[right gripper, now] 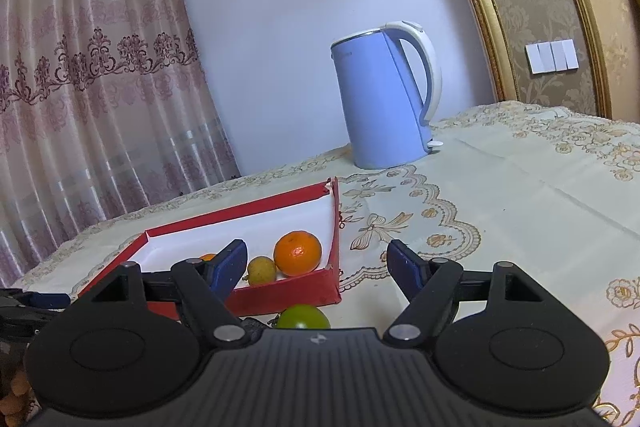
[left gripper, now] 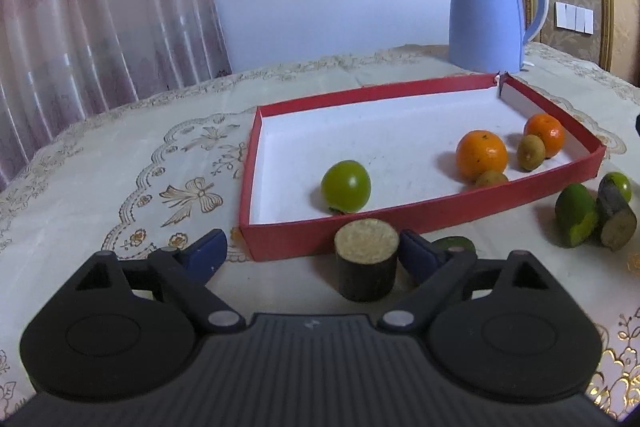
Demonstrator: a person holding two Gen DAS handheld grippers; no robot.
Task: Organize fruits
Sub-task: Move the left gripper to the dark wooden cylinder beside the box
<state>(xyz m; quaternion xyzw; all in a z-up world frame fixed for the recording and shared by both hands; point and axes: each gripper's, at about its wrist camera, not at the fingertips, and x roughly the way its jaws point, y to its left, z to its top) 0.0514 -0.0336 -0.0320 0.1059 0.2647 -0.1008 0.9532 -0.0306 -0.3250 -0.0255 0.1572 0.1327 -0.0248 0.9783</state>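
Now my left claw (left gripper: 312, 251) stood wide open around an upright cane stub (left gripper: 366, 259); its right finger (left gripper: 418, 255) was close beside the stub, the left one well clear. Just beyond lay the red tray (left gripper: 288, 243), holding a green fruit (left gripper: 346, 185), two oranges (left gripper: 481, 155) and two kiwis (left gripper: 531, 151). My right claw (right gripper: 316, 263) gaped empty, with another green fruit (right gripper: 303, 316) on the table (right gripper: 500, 195) just under it.
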